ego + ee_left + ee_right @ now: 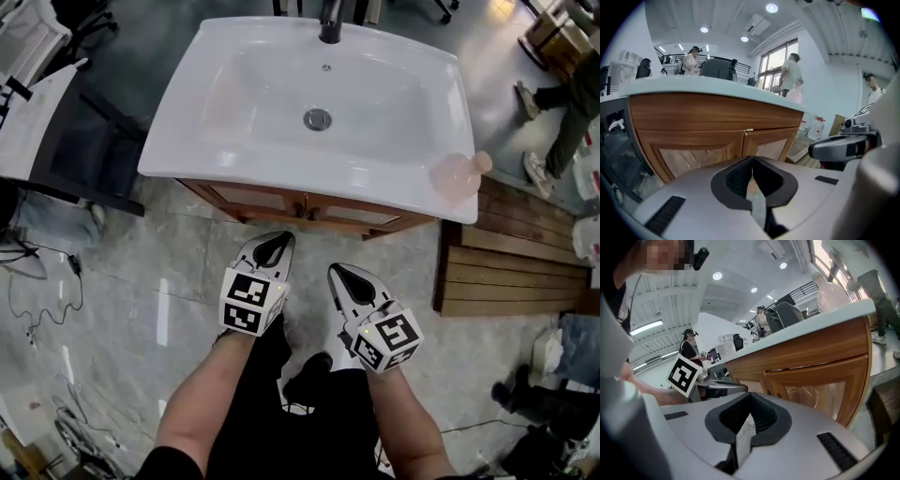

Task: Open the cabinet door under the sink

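Wooden cabinet doors [698,154] (paired, pale-panelled) shut beneath white sink [394,103].

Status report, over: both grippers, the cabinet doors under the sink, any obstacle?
Left gripper shut, empty. Right gripper shut, empty. Cabinet doors closed, untouched. No obstacle seen before them.

Two grippers in front of a sink cabinet, seen from above.
The left gripper [274,244] and right gripper [343,277], jaws together, hang side by side just near of the wooden cabinet doors [309,202] under the white sink [187,155]. A pink bottle [457,173] sits on the sink's near right corner.
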Tool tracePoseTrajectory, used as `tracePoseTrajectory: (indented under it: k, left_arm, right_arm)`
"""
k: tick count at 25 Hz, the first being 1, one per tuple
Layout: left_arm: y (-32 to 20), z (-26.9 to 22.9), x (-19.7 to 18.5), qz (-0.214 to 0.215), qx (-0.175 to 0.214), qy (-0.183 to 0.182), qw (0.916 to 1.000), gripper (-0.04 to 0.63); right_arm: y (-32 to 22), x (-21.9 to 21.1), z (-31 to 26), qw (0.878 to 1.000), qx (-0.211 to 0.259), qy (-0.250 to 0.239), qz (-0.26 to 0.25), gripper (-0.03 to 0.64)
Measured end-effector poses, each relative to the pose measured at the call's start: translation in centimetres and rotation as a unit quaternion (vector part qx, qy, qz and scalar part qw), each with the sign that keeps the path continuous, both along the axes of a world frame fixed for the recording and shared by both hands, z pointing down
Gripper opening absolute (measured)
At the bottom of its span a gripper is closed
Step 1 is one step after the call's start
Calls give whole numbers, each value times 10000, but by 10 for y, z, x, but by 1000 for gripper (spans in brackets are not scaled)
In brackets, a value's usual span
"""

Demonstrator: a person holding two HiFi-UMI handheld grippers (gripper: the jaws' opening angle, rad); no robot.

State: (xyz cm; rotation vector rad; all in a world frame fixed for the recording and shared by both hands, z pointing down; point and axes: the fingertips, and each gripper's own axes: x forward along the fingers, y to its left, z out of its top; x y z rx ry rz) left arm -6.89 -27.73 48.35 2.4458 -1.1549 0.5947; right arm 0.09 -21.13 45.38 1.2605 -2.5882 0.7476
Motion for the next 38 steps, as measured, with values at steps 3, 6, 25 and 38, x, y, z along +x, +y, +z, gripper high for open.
tracePoseTrajectory:
  k: [3,6,25,38]
  left_arm:
    - [-6,35,-1,87,3,29,10000,20]
    - [-14,75,1,156,65,-71,9998,20]
    - [-56,162,9,-266,899,170,9955,109]
    - [-62,159,17,-382,899,-62,9952,91]
  right_arm:
    - [-13,-8,30,9999,104,53,-86,14]
    - [-29,-10,61,9994,299,109,-165,14]
    - [-53,-15,186,9921,1198,-91,-350,14]
    - [-37,17,163,9900,1412,19,-41,14]
